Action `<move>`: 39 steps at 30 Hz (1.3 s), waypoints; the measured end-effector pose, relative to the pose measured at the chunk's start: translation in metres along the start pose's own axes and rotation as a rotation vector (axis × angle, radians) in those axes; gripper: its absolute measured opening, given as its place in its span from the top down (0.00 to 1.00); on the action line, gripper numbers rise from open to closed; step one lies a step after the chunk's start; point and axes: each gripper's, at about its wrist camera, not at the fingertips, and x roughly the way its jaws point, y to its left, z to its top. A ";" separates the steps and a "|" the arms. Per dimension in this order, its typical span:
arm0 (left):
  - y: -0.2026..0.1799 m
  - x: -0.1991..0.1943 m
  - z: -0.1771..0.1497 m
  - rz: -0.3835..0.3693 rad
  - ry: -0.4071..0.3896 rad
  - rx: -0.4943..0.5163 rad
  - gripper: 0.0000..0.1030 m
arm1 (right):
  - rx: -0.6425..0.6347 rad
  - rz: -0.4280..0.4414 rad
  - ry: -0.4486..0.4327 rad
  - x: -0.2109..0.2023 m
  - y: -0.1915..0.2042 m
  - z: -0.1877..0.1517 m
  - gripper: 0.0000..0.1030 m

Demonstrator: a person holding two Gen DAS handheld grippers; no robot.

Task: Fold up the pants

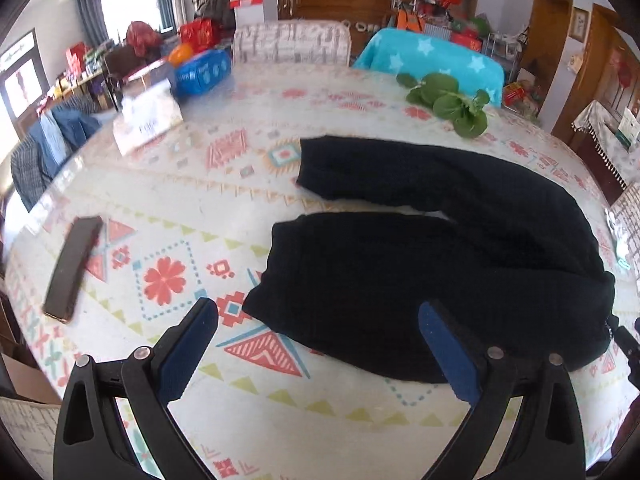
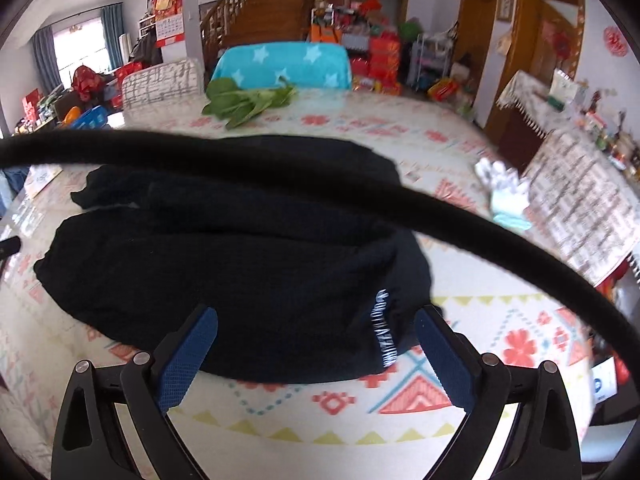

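Black pants (image 1: 420, 264) lie flat on the patterned tablecloth (image 1: 168, 208), two legs pointing left with a narrow gap between them, waist to the right. My left gripper (image 1: 318, 316) is open and empty, just above the near leg's cuff edge. In the right wrist view the pants (image 2: 240, 264) fill the middle, with white lettering near the waist end. My right gripper (image 2: 316, 320) is open and empty, hovering over the near waist edge. A black cable (image 2: 360, 196) crosses that view in front of the pants.
A phone (image 1: 74, 268) lies at the table's left. Leafy greens (image 1: 452, 104) lie at the far edge, a white card (image 1: 146, 114) at the far left. A crumpled white cloth (image 2: 504, 192) sits right. Chairs stand behind the table.
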 end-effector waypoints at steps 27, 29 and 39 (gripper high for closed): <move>-0.012 0.076 -0.023 0.019 0.130 0.079 0.01 | 0.036 -0.072 0.241 0.080 0.014 0.003 0.02; -0.004 0.071 -0.031 0.000 0.143 0.073 0.01 | 0.046 -0.059 0.254 0.077 0.006 -0.001 0.02; 0.017 0.021 -0.043 -0.035 0.062 0.046 0.05 | 0.094 -0.040 0.239 0.034 -0.037 -0.019 0.02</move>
